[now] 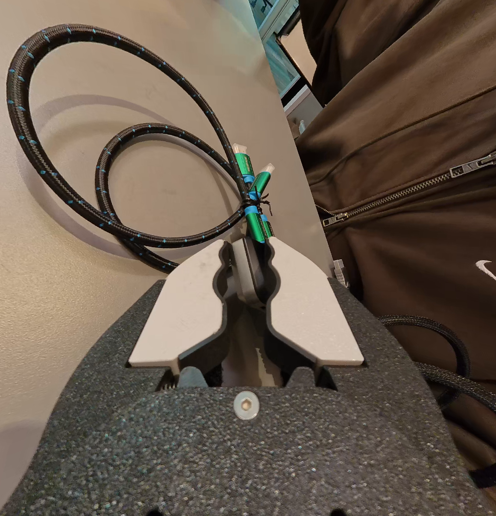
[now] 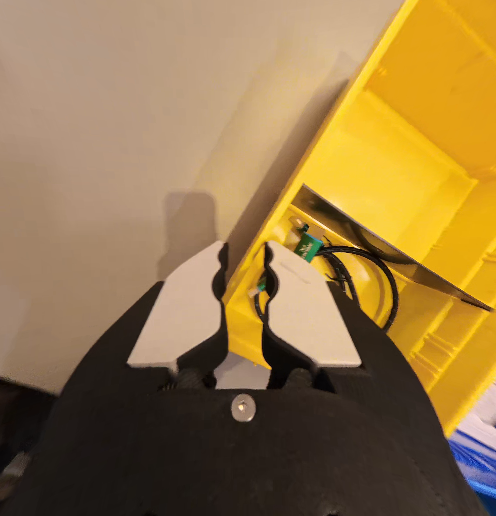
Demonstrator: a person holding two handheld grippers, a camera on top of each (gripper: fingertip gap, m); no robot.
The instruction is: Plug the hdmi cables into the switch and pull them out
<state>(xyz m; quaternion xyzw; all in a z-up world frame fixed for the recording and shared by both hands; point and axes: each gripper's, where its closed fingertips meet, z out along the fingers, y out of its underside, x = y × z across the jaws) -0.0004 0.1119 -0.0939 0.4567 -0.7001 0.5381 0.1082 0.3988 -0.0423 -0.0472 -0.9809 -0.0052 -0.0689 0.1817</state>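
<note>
In the left wrist view, my left gripper (image 1: 248, 245) is shut on a coiled black braided cable with blue flecks (image 1: 82, 203). The coil is tied with a thin black tie (image 1: 254, 201). I hold it at its green connector ends (image 1: 255, 223), raised off the beige table (image 1: 73, 307). A flat grey and black piece (image 1: 248, 273) also fills the gap between the fingers. In the right wrist view, my right gripper (image 2: 245, 248) is open over the corner of a yellow bin (image 2: 395, 156), with nothing pressed between its fingers. A thin black cable coil (image 2: 381, 268) with a green connector (image 2: 307, 248) lies in the bin.
A person in a brown zip jacket (image 1: 409, 139) stands close on the right in the left wrist view. A dark flat divider sheet (image 2: 395, 248) slants across the yellow bin. A blue thing (image 2: 481, 458) lies beside the bin. The right wrist view is motion-blurred.
</note>
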